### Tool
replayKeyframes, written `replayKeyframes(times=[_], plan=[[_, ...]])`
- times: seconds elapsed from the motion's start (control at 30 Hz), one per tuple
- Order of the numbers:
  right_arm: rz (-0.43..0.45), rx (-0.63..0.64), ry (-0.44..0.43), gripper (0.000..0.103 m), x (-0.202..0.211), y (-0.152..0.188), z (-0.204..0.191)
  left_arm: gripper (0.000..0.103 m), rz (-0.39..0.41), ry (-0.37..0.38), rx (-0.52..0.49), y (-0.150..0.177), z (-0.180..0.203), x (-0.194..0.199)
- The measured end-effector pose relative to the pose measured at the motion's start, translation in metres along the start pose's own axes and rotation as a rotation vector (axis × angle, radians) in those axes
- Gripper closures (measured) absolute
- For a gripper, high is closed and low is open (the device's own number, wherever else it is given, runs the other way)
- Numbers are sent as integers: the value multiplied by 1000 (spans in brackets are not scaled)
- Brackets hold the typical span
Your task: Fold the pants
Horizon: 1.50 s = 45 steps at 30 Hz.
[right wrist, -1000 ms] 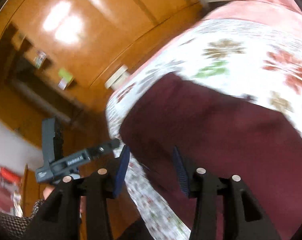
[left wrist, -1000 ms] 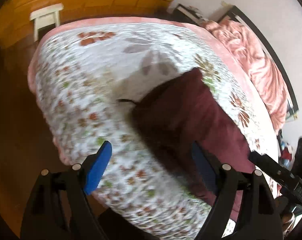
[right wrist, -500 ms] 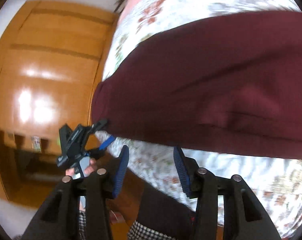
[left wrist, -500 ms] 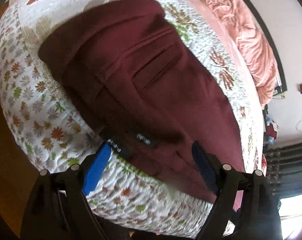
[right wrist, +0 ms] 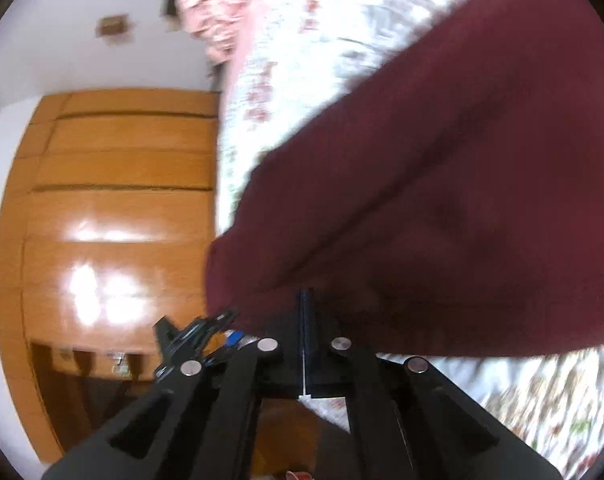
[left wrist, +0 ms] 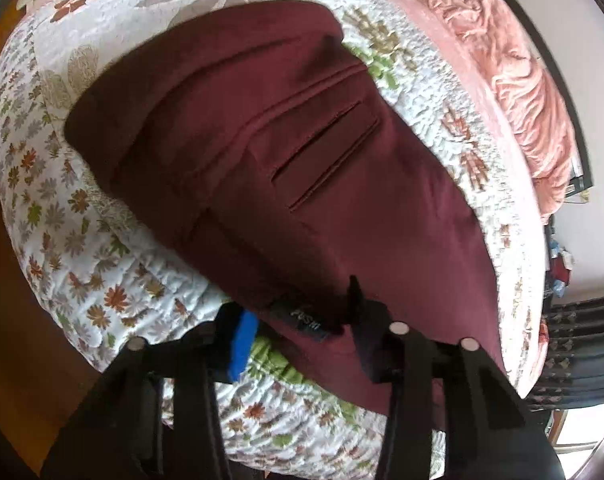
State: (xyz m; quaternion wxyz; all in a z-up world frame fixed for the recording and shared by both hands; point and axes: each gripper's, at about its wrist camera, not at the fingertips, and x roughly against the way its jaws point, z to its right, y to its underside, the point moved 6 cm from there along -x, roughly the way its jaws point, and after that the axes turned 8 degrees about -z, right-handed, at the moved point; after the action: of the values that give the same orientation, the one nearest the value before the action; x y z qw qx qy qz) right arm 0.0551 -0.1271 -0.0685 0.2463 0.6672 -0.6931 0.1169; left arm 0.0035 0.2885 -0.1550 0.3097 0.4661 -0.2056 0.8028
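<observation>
Maroon pants spread flat on a floral quilt, waistband end at the near edge of the bed, legs running away toward a pink blanket bunched at the far side. Quilt edge dropping off just below the waistband; wooden floor bare beside the bed on the left. Wooden wardrobe close by in the right wrist view, with floor between it and the bed. Left gripper at the waistband edge, by the dark label, jaws just narrowed from wide, cloth between the blue pad and the dark one; whether the pads actually press the fabric, impossible to tell. Right gripper fully together, jaws just closed, tips at the pants' near hem; view blurred, so whether cloth is pinched is unclear.
</observation>
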Motion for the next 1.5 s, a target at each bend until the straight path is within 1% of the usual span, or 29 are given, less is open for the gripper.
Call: replayKeyframes(times=[0.03,0.1,0.13,0.2,0.23,0.27,0.33,0.37,0.43,0.5,0.53,0.57,0.6,0.67,0.73,0.8,0.83,0.93,1.03,1.1,1.17,1.23,1.27,1.3,1.33,1.37,1.43,1.47,1.5], plan=[[5,38,-2,103,10,2,-9,65,4,7,-15,2,1,3],[11,83,66,103,20,4,-16,65,8,-15,-59,9,0,3],[-5,95,86,100,20,5,-15,65,7,-29,-73,11,-1,0],[-22,70,107,92,14,3,-9,65,16,-38,-93,13,-2,-3],[-28,49,109,77,8,3,-6,65,20,-33,-87,13,0,-1],[-46,26,93,66,1,6,-3,65,24,-23,-79,12,2,3],[-88,-5,34,64,-19,11,-1,67,18,30,-43,9,7,13],[-110,-19,20,52,-27,14,3,67,13,68,-29,5,10,20],[-134,-70,-10,42,-46,17,5,67,4,105,-32,0,17,29],[-135,-101,-26,40,-53,16,9,67,-3,125,-43,-4,24,35],[-115,-115,-44,40,-55,13,10,68,-6,131,-48,-5,27,37],[-95,-121,-59,35,-56,10,9,68,-9,135,-53,-6,29,39],[-80,-127,-60,34,-57,5,10,68,-13,145,-53,-6,31,41],[-48,-143,-57,32,-55,-2,14,68,-20,165,-44,-7,31,43],[-30,-177,-106,34,-56,-9,15,68,-32,185,-28,-7,24,45],[-7,-160,-77,68,-57,-12,14,68,-40,193,-20,-7,19,42],[1,-138,-56,93,-54,-12,14,68,-42,191,-18,-7,16,41],[10,-59,-46,94,-45,-6,-4,68,-35,198,-31,-8,10,39],[-6,44,5,94,-48,3,-25,68,-8,204,-58,-10,10,38],[-54,41,63,94,-59,12,-15,68,7,196,-70,-11,6,34],[-97,16,135,94,-73,18,5,68,4,140,-101,-9,0,23],[-100,12,141,95,-82,20,20,67,-7,105,-113,-6,-7,15],[-102,30,134,94,-83,18,18,65,-2,92,-124,-3,-9,14],[-103,46,133,91,-80,17,14,64,17,77,-140,1,-9,17],[-104,63,137,84,-80,14,6,60,33,56,-156,4,-7,21],[-103,88,148,72,-73,14,0,58,48,32,-169,6,-4,25],[-101,120,162,57,-63,12,-10,53,101,-42,-213,18,7,39],[-104,123,164,57,-53,14,-12,46,113,-55,-228,24,11,43],[-100,123,169,57,-45,19,-13,44,124,-65,-254,34,21,49]])
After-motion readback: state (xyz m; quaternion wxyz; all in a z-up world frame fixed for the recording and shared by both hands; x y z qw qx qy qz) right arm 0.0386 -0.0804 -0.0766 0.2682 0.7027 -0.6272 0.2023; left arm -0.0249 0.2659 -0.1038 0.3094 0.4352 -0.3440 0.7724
